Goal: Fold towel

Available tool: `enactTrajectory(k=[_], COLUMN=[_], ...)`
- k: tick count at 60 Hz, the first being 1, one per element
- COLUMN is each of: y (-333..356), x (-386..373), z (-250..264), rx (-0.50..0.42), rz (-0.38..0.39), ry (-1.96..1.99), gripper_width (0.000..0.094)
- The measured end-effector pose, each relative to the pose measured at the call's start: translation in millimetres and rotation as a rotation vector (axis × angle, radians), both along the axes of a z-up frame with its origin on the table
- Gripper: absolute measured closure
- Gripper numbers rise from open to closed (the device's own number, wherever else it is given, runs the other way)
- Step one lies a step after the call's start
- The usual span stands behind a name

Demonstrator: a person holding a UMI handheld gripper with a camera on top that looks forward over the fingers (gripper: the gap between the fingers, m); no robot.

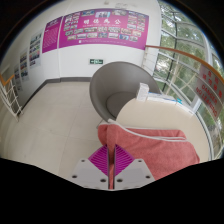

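Gripper (109,166): the two fingers sit nearest the camera, their magenta pads (98,160) facing each other with only a narrow slit left between them.
Grip: the jaws are clamped on a corner of the pink towel (150,150), whose edge runs into the slit between the pads.
Towel: it hangs and drapes from the fingers off to one side, bunched in soft folds, lifted clear of the floor.
White frame (160,135): a pale edge just behind the towel; the cloth lies against it.
Grey chair (112,88): a rounded grey shell beyond the fingers, on the tiled floor (55,115).
Wall: a magenta poster (100,28) spans the far wall.
Railing (190,70): glass panels beside the chair.
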State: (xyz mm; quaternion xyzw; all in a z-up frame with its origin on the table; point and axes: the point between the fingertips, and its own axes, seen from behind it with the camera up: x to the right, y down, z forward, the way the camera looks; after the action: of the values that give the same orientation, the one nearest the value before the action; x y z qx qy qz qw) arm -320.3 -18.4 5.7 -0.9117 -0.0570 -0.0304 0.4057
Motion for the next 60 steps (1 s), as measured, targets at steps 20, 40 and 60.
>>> enactTrajectory(k=[20, 40, 60], y=[29.8, 7.2, -41.2], x=[56.2, 271.2, 257.8], z=[140.6, 59.5, 113.6], rx=[0.124, 0.002, 0.029], rz=[-0.044, -0.227, -0.137], ry=[0.339, 0.065, 0.058], gripper_width=[0.0893, 0.0088, 0.008])
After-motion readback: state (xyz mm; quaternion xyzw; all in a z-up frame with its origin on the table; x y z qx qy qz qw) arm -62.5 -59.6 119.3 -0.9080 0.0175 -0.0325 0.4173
